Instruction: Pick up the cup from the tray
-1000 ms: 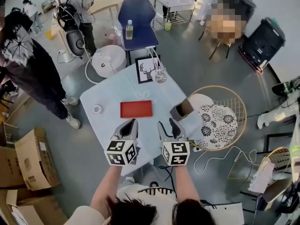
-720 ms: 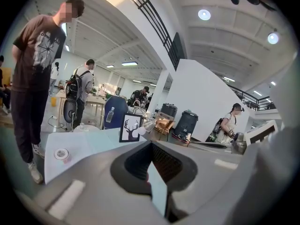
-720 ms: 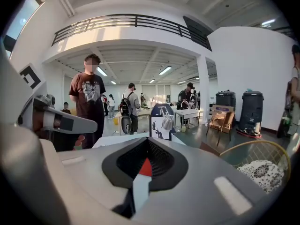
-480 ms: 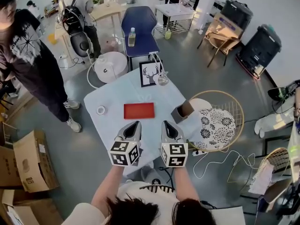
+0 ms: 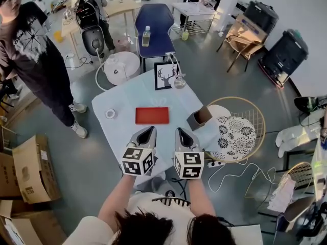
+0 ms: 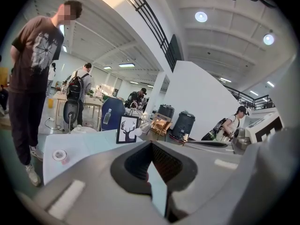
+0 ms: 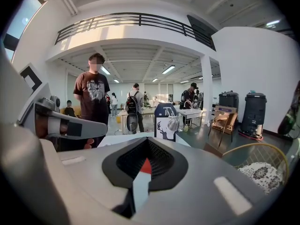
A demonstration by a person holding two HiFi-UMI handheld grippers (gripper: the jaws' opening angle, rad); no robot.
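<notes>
While left tool (image 5: pixel 149 130) and right tool (image 5: pixel 180 131) are pressed together, empty, the brown cup (image 5: pixel 199 119) stands right of the red tray (image 5: pixel 152 115), nearer the right tool.

A deer picture (image 5: pixel 165 76) stands far back on the table (image 5: pixel 127 98), a bottle (image 5: pixel 146 36) on the blue chair (image 5: pixel 156 19).

Head view looks steeply down at the table (image 5: pixel 122 100); gripper views skim it, sharing a deer picture (image 6: pixel 127 129)

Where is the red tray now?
Head view: the red tray lies mid-table, ahead of the left gripper and right gripper, with a small white round item to its left and a brown box to its right.
</notes>
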